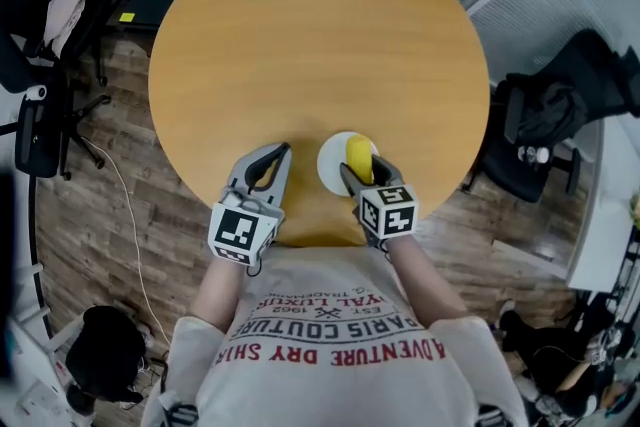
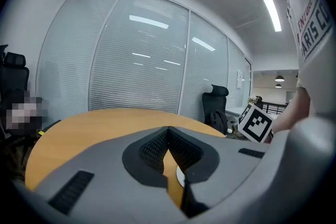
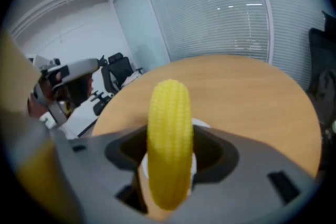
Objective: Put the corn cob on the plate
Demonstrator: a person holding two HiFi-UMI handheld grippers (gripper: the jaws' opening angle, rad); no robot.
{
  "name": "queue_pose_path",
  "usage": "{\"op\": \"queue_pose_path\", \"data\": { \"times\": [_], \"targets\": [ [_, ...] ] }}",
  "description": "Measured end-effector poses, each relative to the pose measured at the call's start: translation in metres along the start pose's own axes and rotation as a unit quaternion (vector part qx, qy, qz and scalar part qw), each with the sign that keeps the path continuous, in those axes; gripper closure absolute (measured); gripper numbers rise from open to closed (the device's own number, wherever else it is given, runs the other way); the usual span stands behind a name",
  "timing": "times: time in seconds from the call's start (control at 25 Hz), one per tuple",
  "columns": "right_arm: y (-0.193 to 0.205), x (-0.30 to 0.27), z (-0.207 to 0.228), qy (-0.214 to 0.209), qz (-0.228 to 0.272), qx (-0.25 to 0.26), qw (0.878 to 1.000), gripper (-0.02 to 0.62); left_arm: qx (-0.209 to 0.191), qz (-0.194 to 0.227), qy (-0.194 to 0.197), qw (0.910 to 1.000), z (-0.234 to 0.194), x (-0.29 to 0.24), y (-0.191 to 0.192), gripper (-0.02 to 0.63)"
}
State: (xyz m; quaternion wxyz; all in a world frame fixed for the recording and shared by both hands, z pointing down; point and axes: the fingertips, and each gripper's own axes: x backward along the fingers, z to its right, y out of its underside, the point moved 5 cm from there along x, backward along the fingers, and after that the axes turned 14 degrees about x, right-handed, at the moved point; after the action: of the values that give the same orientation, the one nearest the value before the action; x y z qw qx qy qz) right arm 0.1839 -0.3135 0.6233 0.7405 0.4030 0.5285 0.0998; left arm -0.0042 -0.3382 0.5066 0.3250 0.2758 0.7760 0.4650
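Note:
A yellow corn cob (image 1: 358,156) is clamped between the jaws of my right gripper (image 1: 362,173), which is shut on it. The cob (image 3: 169,113) stands lengthwise along the jaws in the right gripper view, filling the gap of that gripper (image 3: 169,136). It is over the right half of a small white plate (image 1: 333,165) near the front edge of the round wooden table (image 1: 320,45); I cannot tell if it touches. White plate rim (image 3: 202,124) shows behind the cob. My left gripper (image 1: 272,160) is shut and empty, left of the plate. Its jaws (image 2: 168,132) meet, and a sliver of plate (image 2: 179,176) shows below.
A black office chair (image 1: 548,120) stands right of the table, and another chair with clothes (image 1: 50,15) at the far left. A thin cable (image 1: 125,215) runs over the wood floor. The person's torso is right against the table's front edge.

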Motion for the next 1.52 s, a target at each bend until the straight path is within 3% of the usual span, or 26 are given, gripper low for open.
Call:
{"op": "queue_pose_path", "data": {
  "times": [0.48,0.88,1.28,1.52],
  "targets": [
    [0.025,-0.042,0.003,-0.002,-0.077,0.004,0.997,0.328,0.021,-0.018,-0.014,0.9995,-0.019,-0.005,0.016,0.572],
    [0.03,-0.051,0.002,0.022,-0.1,-0.003,0.995,0.328,0.019,-0.024,-0.019,0.9993,-0.022,-0.004,0.018,0.572],
    [0.02,-0.034,0.001,0.032,-0.064,-0.019,0.997,0.328,0.016,-0.026,-0.008,0.9995,-0.011,-0.004,0.019,0.572],
    [-0.01,0.008,-0.006,0.04,0.005,-0.015,0.999,0.336,0.006,-0.018,-0.002,0.9998,0.006,0.001,0.008,0.572]
  ]
}}
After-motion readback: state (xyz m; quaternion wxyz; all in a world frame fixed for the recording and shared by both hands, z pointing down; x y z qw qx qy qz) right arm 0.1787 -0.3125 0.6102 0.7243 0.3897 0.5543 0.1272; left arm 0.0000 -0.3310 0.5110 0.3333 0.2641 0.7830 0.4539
